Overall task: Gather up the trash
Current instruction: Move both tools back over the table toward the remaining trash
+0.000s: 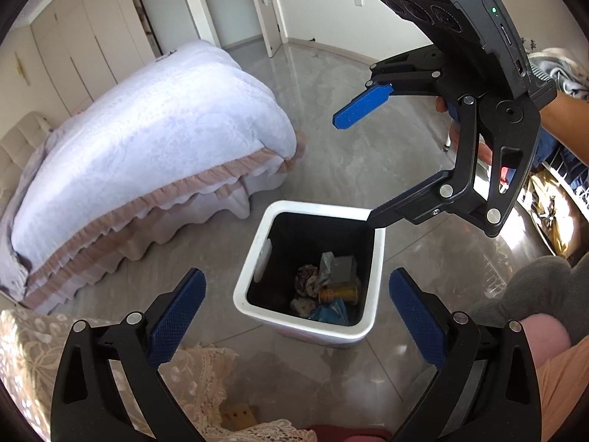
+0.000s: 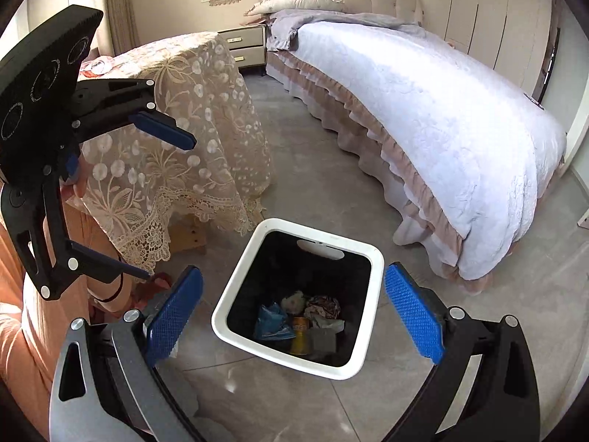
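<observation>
A white square trash bin (image 1: 254, 269) with a black inside stands on the grey floor below both grippers; it also shows in the right wrist view (image 2: 373, 294). Inside lie a yellow can (image 1: 338, 293), a grey box (image 1: 342, 269), crumpled wrappers (image 1: 307, 283) and a blue bag (image 2: 270, 318). My left gripper (image 1: 298, 316) is open and empty above the bin's near side. My right gripper (image 2: 294, 316) is open and empty above the bin; it also appears in the left wrist view (image 1: 355, 165), at the upper right over the bin's far corner.
A bed (image 1: 147, 136) with a white quilt and pink frills stands beside the bin. A table with a lace cloth (image 2: 176, 129) stands on the other side, with a wooden stool (image 2: 186, 237) under it. The person's legs are close by.
</observation>
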